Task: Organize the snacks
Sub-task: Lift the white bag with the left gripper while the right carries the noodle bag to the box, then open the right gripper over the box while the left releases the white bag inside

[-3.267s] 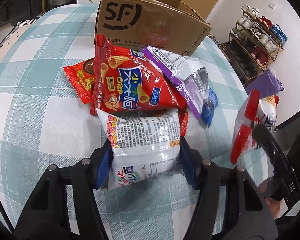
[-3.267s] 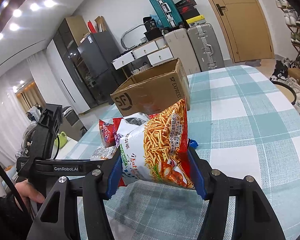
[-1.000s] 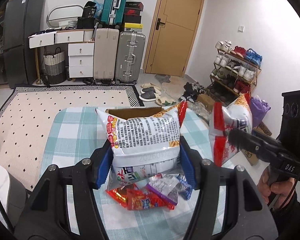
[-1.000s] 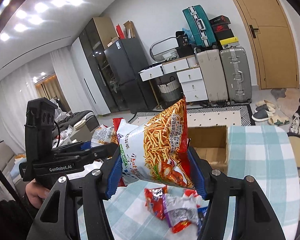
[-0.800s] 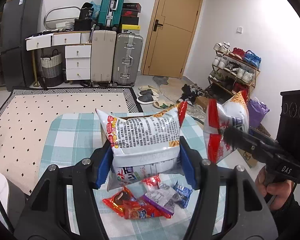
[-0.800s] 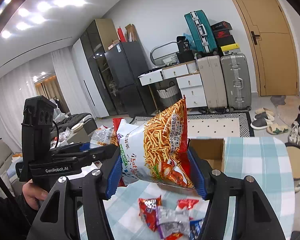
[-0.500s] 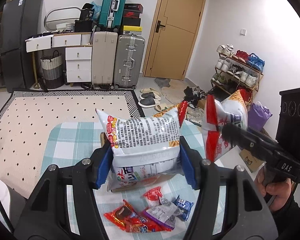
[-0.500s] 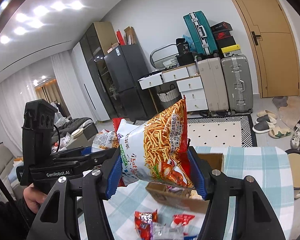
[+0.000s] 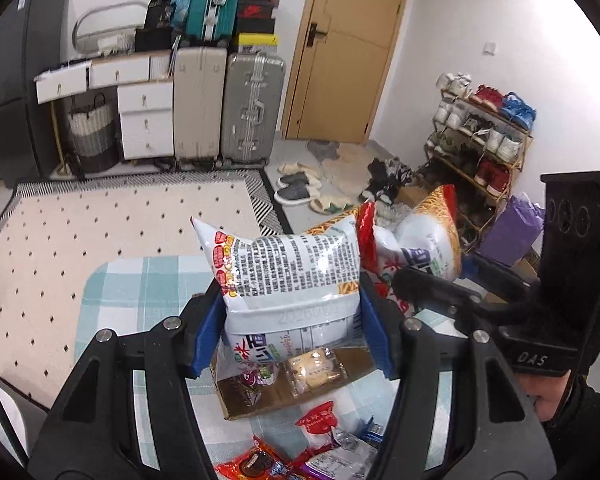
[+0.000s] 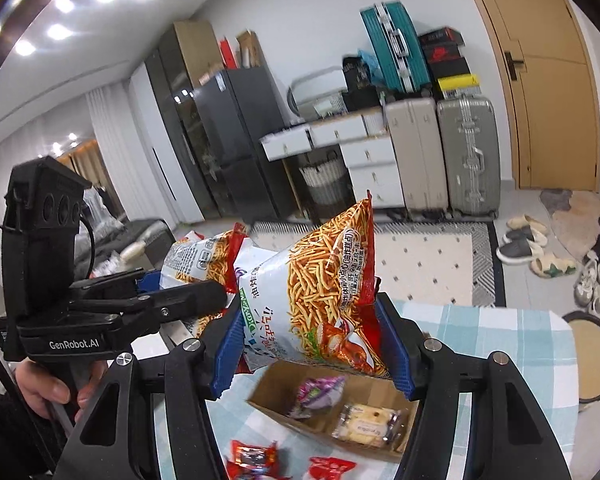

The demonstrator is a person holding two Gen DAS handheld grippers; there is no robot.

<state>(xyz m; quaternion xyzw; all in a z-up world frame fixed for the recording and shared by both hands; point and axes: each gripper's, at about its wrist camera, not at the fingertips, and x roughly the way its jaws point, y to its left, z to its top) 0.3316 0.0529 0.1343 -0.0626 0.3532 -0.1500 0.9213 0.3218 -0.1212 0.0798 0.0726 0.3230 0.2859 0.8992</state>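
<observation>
My left gripper [image 9: 292, 324] is shut on a white snack bag [image 9: 292, 276] with black print, held high above the open cardboard box [image 9: 260, 394]. My right gripper [image 10: 308, 340] is shut on an orange-and-white noodle-snack bag [image 10: 320, 292], also above the box [image 10: 284, 400]. The box holds a purple packet [image 10: 314, 394] and a clear biscuit pack [image 10: 366, 426]. Each gripper shows in the other's view: the right one [image 9: 428, 284] beside my left bag, the left one [image 10: 188, 296] to the left with its bag [image 10: 204, 256].
Several loose red and purple snack packets [image 9: 320, 448] lie on the teal checked tablecloth [image 9: 140, 280] in front of the box. Beyond the table are a rug, suitcases [image 9: 252, 108], drawers, a door and a shoe rack [image 9: 484, 136].
Both grippers, still holding their bags, have risen and moved over the box. The box interior now shows below both bags and the loose packets have dropped toward the bottom of the frames.
</observation>
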